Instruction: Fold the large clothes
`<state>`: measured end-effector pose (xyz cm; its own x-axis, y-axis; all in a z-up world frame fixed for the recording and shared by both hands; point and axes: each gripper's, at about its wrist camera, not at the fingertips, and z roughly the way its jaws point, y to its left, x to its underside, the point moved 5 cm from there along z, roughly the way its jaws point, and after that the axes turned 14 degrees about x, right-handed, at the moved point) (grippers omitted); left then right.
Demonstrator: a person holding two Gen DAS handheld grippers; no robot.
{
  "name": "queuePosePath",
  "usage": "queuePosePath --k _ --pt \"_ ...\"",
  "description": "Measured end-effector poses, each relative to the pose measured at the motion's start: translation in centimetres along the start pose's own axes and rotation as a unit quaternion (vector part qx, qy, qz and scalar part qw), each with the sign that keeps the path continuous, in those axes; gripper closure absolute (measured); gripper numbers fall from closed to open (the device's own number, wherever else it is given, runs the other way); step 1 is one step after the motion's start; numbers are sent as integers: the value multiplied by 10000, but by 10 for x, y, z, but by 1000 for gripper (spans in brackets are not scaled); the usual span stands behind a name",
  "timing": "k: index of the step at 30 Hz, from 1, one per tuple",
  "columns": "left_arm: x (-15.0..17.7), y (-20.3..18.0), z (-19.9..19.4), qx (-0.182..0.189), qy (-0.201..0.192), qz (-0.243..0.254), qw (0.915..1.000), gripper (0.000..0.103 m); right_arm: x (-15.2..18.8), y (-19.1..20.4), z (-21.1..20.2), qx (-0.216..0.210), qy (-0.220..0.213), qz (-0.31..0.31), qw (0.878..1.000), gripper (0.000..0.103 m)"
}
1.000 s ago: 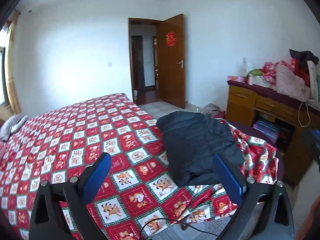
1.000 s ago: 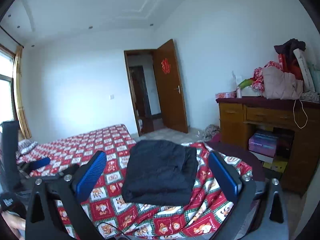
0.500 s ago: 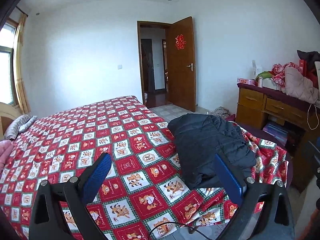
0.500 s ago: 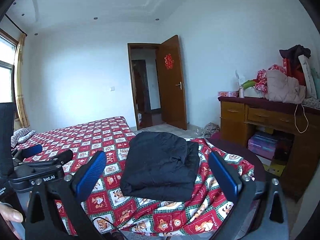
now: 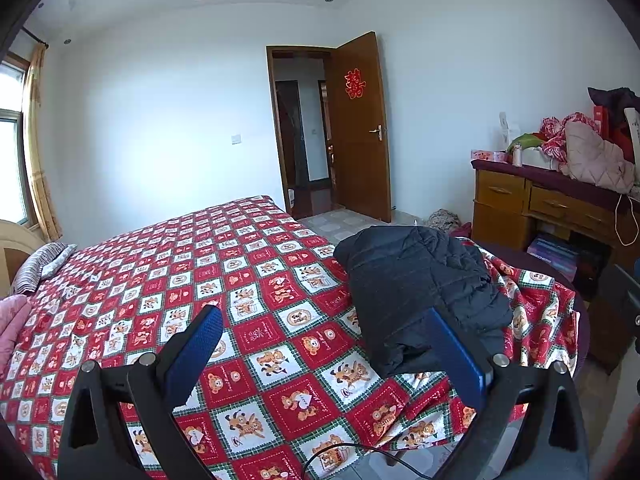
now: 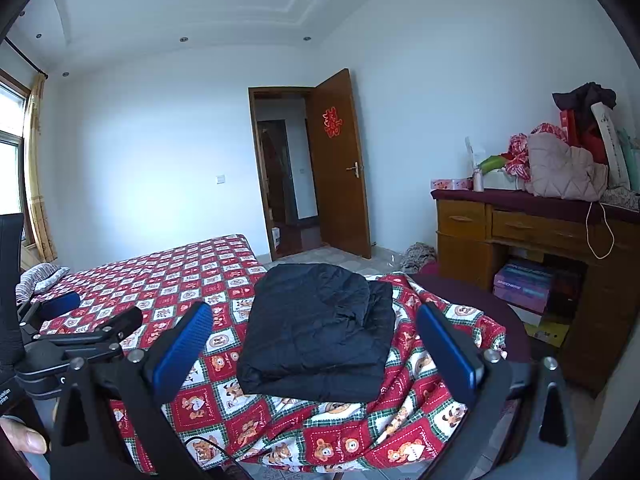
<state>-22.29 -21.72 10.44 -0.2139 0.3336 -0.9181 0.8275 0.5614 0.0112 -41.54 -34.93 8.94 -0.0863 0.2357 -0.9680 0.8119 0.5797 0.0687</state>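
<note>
A folded dark jacket (image 6: pixel 320 332) lies at the near corner of the bed (image 5: pixel 168 280) (red bear-print cover). The left gripper (image 5: pixel 324 354) and right gripper (image 6: pixel 316 344) hover apart from it, jaws spread wide and empty.

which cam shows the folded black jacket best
The right wrist view: the folded black jacket sits centred between the open fingers with its whole outline and stacked layers visible on the red bedspread. In the left wrist view the jacket lies off to the right, and a blue finger pad covers its near edge.
</note>
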Motion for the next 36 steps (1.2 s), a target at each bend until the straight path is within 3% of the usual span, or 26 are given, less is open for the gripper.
queuePosePath --k 36 --pt "1 -4 0 -74 3 107 9999 2 2 -3 -1 48 10 30 10000 0"
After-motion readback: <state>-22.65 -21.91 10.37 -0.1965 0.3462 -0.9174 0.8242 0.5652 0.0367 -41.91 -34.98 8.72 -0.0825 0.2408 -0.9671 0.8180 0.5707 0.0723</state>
